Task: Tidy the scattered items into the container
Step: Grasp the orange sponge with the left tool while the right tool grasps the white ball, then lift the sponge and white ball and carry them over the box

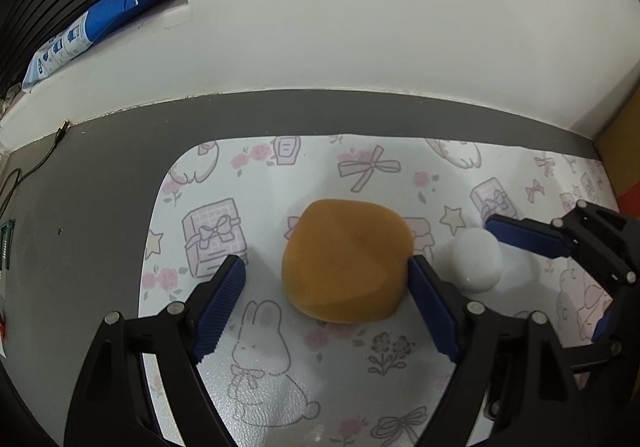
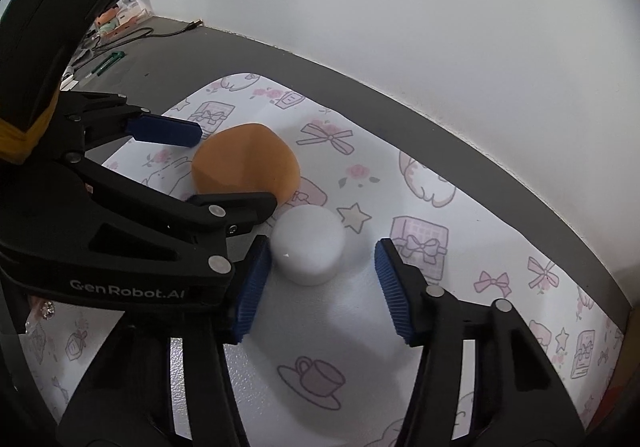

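An orange rounded sponge (image 1: 346, 261) lies on the patterned mat (image 1: 256, 379). My left gripper (image 1: 326, 283) is open with a finger on each side of it; the right pad (image 1: 430, 307) touches or nearly touches its edge. A white round lump (image 1: 477, 259) lies just right of the sponge. In the right wrist view my right gripper (image 2: 322, 261) is open around the white lump (image 2: 309, 245), with the left pad (image 2: 252, 287) against its side. The sponge (image 2: 246, 167) sits behind it, and the left gripper (image 2: 224, 171) straddles it. No container is in view.
The mat (image 2: 360, 327) lies on a grey tabletop (image 1: 88, 207) against a white wall (image 1: 360, 15). Cables and a green tool (image 2: 108, 63) lie at the far left. A blue and white bag (image 1: 80, 35) rests on a ledge. A yellow and red box (image 1: 624, 151) stands at the right edge.
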Demonstrator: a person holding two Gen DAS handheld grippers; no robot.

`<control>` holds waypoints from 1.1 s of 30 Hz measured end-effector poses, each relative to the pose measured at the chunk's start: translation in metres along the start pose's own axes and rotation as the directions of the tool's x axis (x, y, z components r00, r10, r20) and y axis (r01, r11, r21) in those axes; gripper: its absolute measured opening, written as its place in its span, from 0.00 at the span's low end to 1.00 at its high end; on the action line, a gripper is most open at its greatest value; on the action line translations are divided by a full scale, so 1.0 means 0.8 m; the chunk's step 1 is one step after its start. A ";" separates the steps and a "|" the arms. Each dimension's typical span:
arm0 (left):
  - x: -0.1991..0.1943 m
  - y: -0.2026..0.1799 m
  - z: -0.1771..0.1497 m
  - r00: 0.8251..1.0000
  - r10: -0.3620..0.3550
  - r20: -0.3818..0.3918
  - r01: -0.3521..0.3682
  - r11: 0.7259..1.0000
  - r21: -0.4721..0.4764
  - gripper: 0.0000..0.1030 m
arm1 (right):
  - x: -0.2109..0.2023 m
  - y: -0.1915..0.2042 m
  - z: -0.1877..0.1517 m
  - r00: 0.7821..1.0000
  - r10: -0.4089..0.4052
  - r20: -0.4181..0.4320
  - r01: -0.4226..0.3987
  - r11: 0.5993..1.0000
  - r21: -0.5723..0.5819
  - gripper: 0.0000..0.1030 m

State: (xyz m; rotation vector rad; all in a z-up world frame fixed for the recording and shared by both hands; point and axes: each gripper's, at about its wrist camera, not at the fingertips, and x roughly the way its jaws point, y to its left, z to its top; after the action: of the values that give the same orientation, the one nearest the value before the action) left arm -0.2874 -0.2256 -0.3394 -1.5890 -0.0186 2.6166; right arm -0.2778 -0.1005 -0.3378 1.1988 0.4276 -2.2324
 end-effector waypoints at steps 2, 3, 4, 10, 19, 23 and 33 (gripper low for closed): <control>0.005 0.003 0.001 1.000 -0.001 0.000 0.001 1.000 0.001 0.79 | 0.000 -0.001 0.001 1.000 -0.002 -0.001 0.002 1.000 0.000 0.51; 0.005 0.004 0.002 1.000 0.000 0.000 0.000 1.000 0.002 0.79 | 0.000 -0.002 0.002 1.000 -0.002 -0.002 0.002 1.000 0.000 0.48; 0.005 0.005 0.002 1.000 0.001 0.000 -0.001 1.000 0.004 0.79 | 0.000 -0.003 0.002 1.000 -0.003 -0.003 0.003 1.000 -0.001 0.45; 0.008 0.012 0.004 1.000 0.007 0.000 -0.007 1.000 0.010 0.79 | 0.002 -0.007 0.006 1.000 -0.002 -0.005 0.002 1.000 0.001 0.36; 0.011 -0.017 0.013 0.999 0.032 -0.001 -0.032 0.999 0.020 0.79 | 0.002 -0.011 0.005 1.000 -0.012 -0.008 0.013 1.000 0.018 0.36; 0.012 -0.020 0.014 0.999 0.035 0.004 -0.035 0.999 0.017 0.79 | 0.001 -0.016 0.005 1.000 -0.016 -0.010 0.016 1.000 0.026 0.36; 0.008 -0.048 0.017 0.998 0.062 0.034 -0.064 0.995 0.072 0.58 | 0.006 -0.020 0.007 1.000 -0.018 -0.006 0.018 0.999 0.038 0.36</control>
State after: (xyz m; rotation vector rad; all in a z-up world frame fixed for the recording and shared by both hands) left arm -0.2998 -0.1866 -0.3370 -1.5497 0.1256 2.6563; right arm -0.2931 -0.0924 -0.3386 1.2255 0.4011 -2.2624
